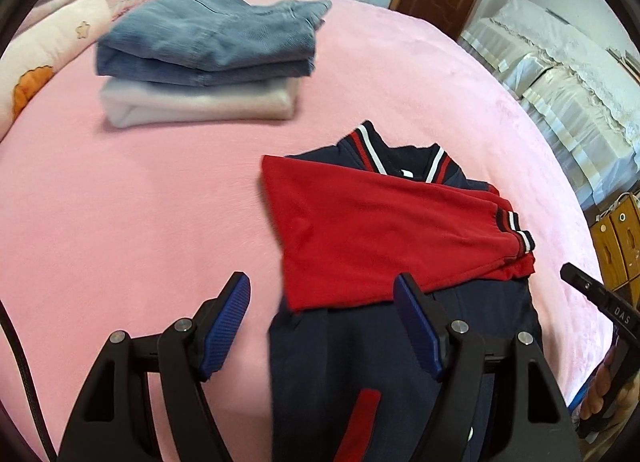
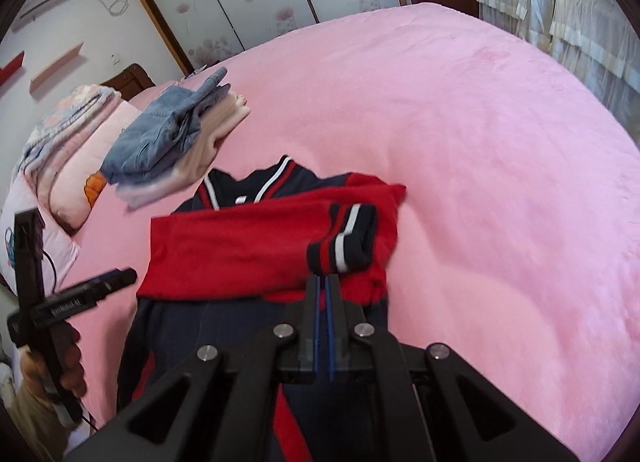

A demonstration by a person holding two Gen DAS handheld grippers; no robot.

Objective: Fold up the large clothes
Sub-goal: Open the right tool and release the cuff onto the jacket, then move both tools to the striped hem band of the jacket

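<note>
Navy-and-red jacket lying flat on the plush pink bedspread, soft red sleeves crossed over the chest, ribbed striped cuffs at the right. Left gripper spread wide above the navy hem, blue ridged pads bare. Right gripper clenched, nothing between. Beyond, folded denim stacked on pale knit

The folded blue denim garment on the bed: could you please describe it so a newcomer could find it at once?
Start at the wide pink bed cover, then look toward the pillow end. There a two-piece stack sits, and the folded blue denim garment is its top layer. The folded pale pink garment lies beneath it.
</note>
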